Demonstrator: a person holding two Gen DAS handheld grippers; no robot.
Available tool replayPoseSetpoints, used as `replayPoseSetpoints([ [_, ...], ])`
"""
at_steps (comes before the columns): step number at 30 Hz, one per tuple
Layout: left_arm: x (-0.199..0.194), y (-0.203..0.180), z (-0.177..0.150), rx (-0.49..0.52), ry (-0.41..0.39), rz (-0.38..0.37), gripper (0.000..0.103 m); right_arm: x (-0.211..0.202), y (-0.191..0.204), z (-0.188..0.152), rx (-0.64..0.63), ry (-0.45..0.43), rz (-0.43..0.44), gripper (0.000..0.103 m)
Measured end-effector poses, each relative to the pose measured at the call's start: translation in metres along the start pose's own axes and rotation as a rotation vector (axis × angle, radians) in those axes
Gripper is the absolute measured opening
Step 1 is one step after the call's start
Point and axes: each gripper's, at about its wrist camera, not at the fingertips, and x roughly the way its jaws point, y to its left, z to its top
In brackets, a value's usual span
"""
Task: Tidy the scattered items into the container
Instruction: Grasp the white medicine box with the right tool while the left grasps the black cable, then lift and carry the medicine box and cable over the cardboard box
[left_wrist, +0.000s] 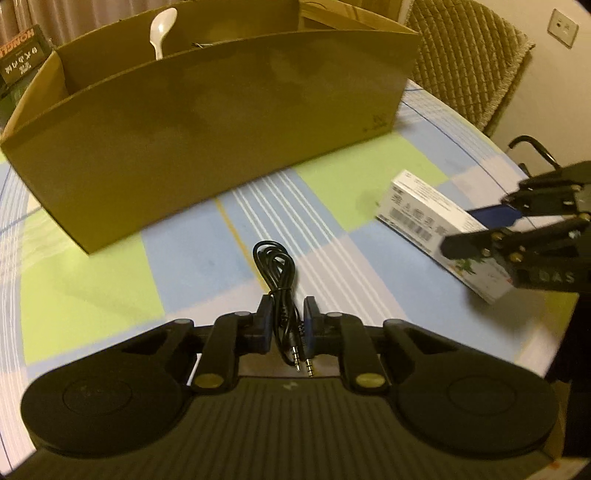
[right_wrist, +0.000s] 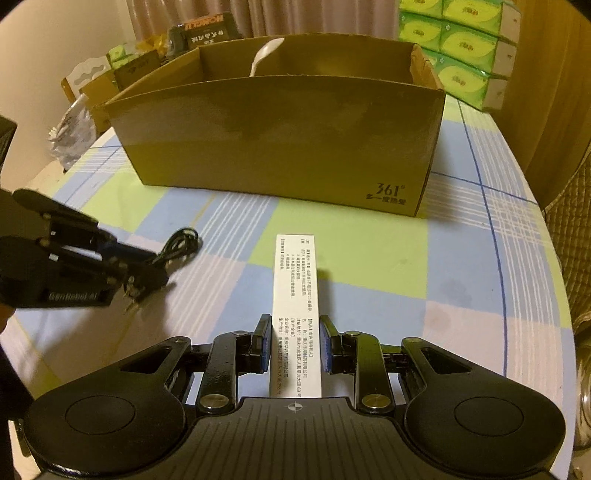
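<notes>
In the left wrist view, the left gripper (left_wrist: 289, 325) has its jaws closed on a coiled black audio cable (left_wrist: 277, 273), with the two metal plugs hanging between the pads. The cable loops lie on the checked blue, green and white tablecloth (left_wrist: 110, 280). Behind stands the open brown cardboard box (left_wrist: 221, 122), with a white plastic spoon (left_wrist: 160, 31) inside.

In the right wrist view, the right gripper (right_wrist: 295, 341) is clamped on a long white printed carton (right_wrist: 294, 295), in front of the same box (right_wrist: 280, 140).
</notes>
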Motion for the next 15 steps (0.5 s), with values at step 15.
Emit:
replayPoseSetpoints([
  [15, -0.044, -0.011, -0.026, -0.022, -0.025, -0.002, 0.012, -0.027, 0.023, -0.004, -0.002, -0.035, 0.003, 0.023],
])
